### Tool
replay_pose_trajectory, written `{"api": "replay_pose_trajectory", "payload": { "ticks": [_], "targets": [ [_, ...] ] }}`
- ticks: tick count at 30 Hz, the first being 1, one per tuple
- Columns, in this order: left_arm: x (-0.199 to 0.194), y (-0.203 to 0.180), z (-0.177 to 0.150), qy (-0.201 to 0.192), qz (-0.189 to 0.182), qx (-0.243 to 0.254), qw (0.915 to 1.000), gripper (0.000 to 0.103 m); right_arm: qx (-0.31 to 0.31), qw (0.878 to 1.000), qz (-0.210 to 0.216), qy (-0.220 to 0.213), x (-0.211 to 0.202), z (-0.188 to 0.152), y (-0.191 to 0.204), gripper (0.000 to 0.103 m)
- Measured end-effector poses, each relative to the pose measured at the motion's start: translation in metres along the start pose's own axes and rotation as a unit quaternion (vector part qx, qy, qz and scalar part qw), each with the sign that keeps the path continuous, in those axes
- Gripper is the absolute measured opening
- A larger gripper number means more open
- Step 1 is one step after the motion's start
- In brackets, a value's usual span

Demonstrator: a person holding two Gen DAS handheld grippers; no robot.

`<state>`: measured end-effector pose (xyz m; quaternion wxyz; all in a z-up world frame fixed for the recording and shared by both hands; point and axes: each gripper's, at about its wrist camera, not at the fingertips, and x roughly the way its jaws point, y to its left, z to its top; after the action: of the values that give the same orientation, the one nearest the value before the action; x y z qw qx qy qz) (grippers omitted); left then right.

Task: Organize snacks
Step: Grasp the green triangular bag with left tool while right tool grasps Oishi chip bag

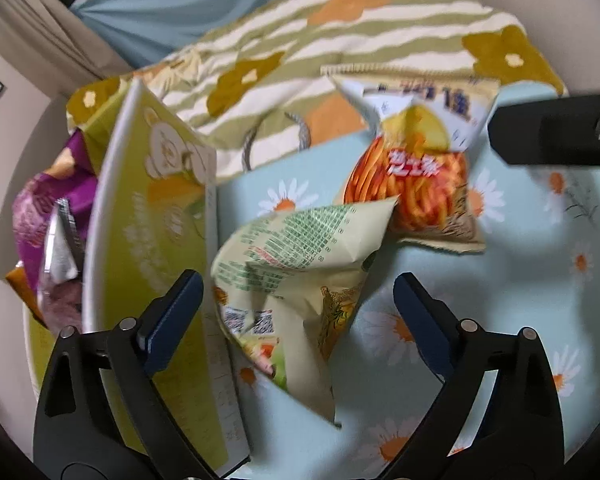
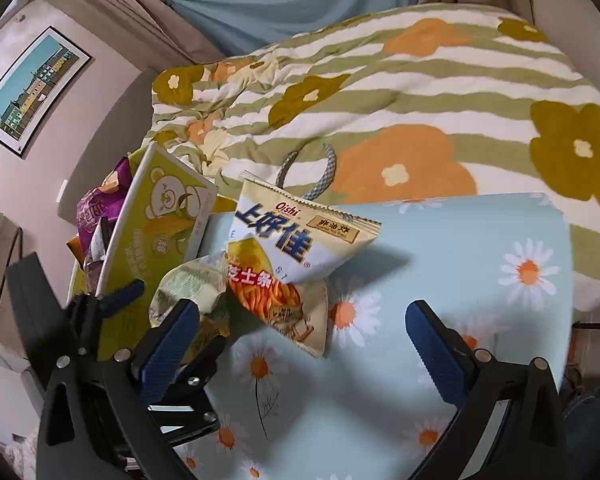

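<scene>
Here both snack bags (image 2: pixel 284 260) crowd the yellow box's (image 2: pixel 148 256) edge.

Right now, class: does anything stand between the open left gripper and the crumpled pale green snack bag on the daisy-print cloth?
Nothing visible does. The left gripper is open, with the crumpled pale green snack bag directly ahead between its blue fingers. The tall yellow bear-print box stands close on the left, beside the path.

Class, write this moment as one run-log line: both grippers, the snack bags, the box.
left gripper: open over pale green bag | right gripper: open, empty | Oishi bag: on daisy cloth | yellow box: holds purple bag
</scene>
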<state>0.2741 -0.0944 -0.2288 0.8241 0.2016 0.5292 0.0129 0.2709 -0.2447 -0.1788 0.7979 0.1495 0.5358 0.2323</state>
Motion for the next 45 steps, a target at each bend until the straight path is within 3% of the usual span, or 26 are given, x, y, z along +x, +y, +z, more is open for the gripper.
{"api": "replay_pose_trajectory", "payload": {
  "ticks": [4, 6, 10, 14, 27, 33, 34, 38, 45],
  "targets": [
    [0.012, -0.002, 0.004, 0.007, 0.011, 0.006, 0.9999, 0.096, 0.026, 0.999, 0.025, 0.01, 0.013, 0.007, -0.009, 0.103],
    [0.021, -0.001, 0.007, 0.022, 0.006, 0.002, 0.9997, 0.084, 0.035, 0.999, 0.031, 0.011, 0.016, 0.009, -0.014, 0.103],
    [0.031, 0.004, 0.005, 0.041, -0.011, -0.008, 0.9991, 0.079, 0.045, 0.998, 0.051, 0.01, 0.024, 0.012, -0.018, 0.103],
    [0.034, 0.008, -0.001, 0.051, -0.025, -0.016, 0.9983, 0.066, 0.045, 0.997, 0.067, 0.014, 0.033, 0.013, -0.018, 0.102],
    [0.025, 0.024, -0.015, 0.055, -0.076, -0.088, 0.9917, 0.061, 0.04, 0.997, 0.065, 0.029, 0.058, 0.017, -0.004, 0.096],
    [0.026, 0.027, -0.017, 0.05, -0.084, -0.103, 0.9898, 0.061, 0.039, 0.997, 0.055, 0.031, 0.073, 0.021, -0.002, 0.084],
    [0.026, 0.028, -0.017, 0.048, -0.085, -0.106, 0.9896, 0.061, 0.038, 0.997, 0.057, 0.032, 0.075, 0.021, -0.002, 0.075],
    [0.019, 0.03, -0.02, 0.043, -0.087, -0.109, 0.9893, 0.061, 0.02, 0.998, 0.05, 0.034, 0.076, 0.019, 0.004, 0.059],
    [0.007, 0.033, -0.026, 0.031, -0.091, -0.112, 0.9891, 0.061, 0.001, 0.999, 0.032, 0.024, 0.066, 0.015, 0.008, 0.048]
  ]
}}
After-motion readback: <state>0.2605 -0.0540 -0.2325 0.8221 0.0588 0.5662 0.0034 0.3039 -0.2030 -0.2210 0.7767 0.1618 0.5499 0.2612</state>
